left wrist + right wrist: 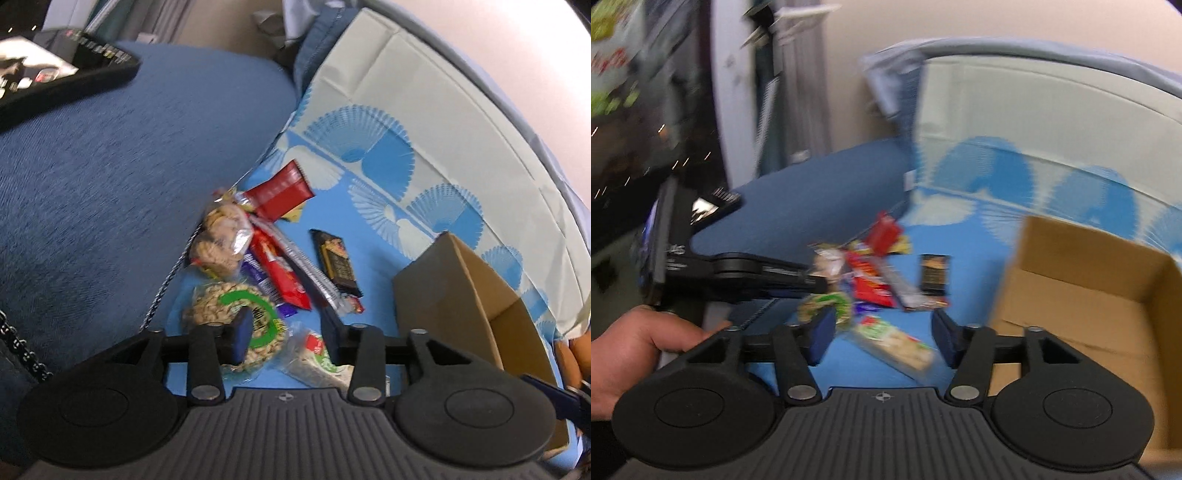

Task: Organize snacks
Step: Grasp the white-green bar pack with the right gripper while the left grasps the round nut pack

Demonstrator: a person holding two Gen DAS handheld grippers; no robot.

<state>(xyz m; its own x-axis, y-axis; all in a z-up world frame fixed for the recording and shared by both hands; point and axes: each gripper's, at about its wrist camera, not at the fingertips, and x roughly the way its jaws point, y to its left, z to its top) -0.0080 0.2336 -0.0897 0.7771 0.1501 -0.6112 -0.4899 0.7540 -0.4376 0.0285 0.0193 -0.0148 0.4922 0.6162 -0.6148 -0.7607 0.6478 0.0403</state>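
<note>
While both tools hang above a heap of snacks on a blue patterned cloth (369, 206), the left gripper (286, 334) has its jaws parted with nothing between them, its left pad over a round bag of nuts with a green ring (236, 325) and a clear packet with a red and green label (317, 360) just beneath. From the other side, the right gripper (882, 332) is likewise open and empty, and the same labelled packet (894, 345) lies on the cloth between its fingers, untouched; a hand (635, 362) holds the left tool beside it. Beyond lie a red packet (280, 273), a bag of biscuits (221, 236), a dark bar (336, 262) a little apart, and farther off a red pouch (280, 192). An open cardboard box (1082, 306), empty as far as can be seen, stands just right of the heap. Best practice here would seem to be taking the nearest packet first, closing across its narrow width, lifting clear, then setting it flat in the box. Both views are blurred, so slowing before closing is advisable.
</note>
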